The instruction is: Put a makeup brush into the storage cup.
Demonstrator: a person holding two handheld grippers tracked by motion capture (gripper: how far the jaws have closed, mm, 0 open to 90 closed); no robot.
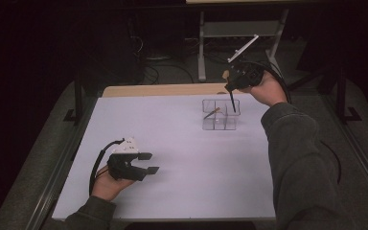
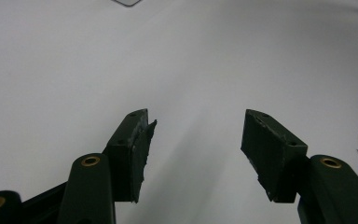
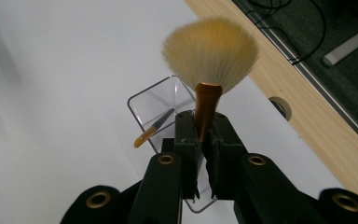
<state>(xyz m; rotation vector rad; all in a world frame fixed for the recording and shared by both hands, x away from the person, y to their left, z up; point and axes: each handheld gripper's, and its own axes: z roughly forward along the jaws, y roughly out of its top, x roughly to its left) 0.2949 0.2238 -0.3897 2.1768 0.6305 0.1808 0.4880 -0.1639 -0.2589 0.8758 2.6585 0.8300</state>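
Note:
A fan brush with cream bristles (image 3: 209,51) and a copper ferrule stands between the jaws of my right gripper (image 3: 201,119), which is shut on it. In the high view this gripper (image 1: 232,87) hovers over a clear compartment organizer (image 1: 220,125), and the brush's black handle (image 1: 232,101) points down into a back compartment. A smaller brush (image 1: 212,113) leans in the organizer (image 3: 151,98) with its tip over the rim. My left gripper (image 1: 149,163) rests low at the front left, jaws open with nothing between them (image 2: 196,135).
A white sheet (image 1: 172,158) covers the table. A bare wooden strip (image 1: 163,89) runs along its far edge, with a cable hole (image 3: 279,106). Beyond it are a metal desk frame (image 1: 202,48) and floor cables (image 1: 163,72). A sleeve (image 1: 302,158) crosses the right side.

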